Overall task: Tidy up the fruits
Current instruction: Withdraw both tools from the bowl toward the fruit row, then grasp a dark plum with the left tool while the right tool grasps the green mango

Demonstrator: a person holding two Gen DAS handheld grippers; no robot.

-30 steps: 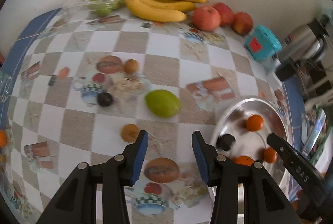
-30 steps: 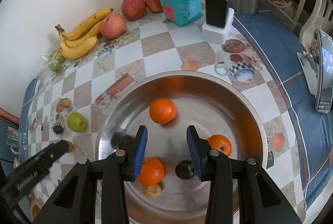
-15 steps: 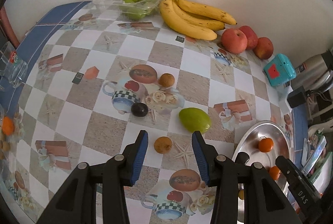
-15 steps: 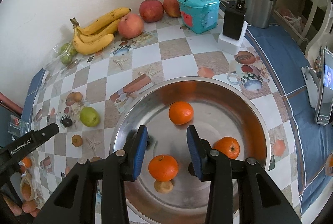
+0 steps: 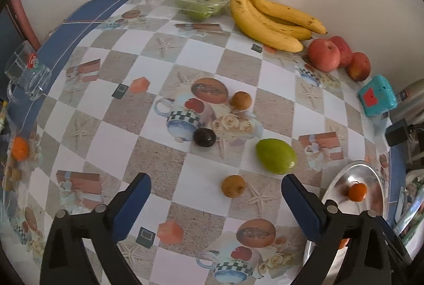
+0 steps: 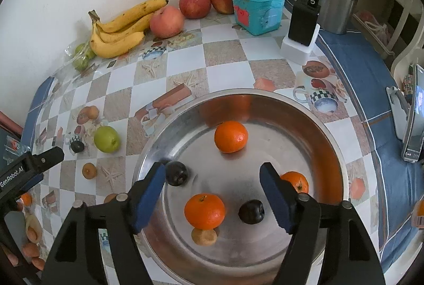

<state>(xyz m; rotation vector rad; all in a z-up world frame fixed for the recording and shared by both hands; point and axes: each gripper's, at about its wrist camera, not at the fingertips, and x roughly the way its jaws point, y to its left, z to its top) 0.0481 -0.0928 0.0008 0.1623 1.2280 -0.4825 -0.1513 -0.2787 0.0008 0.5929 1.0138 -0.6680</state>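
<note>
Left claw [image 5: 216, 194] has just been opening its jaws wide and holds nothing. It hangs over the worktop [image 5: 238, 65], low in the frame, with the small brown fruit [image 5: 233, 185] in the gap but untouched, so I'd guess that's the next grab. Further right, the green fruit [image 5: 275, 155] sits loose. Right claw [image 6: 212, 193] has also been spreading, empty too, above the metal bowl [image 6: 328, 136], where three oranges [image 6: 231, 136] and two dark plums [image 6: 176, 173] already sit.
</note>
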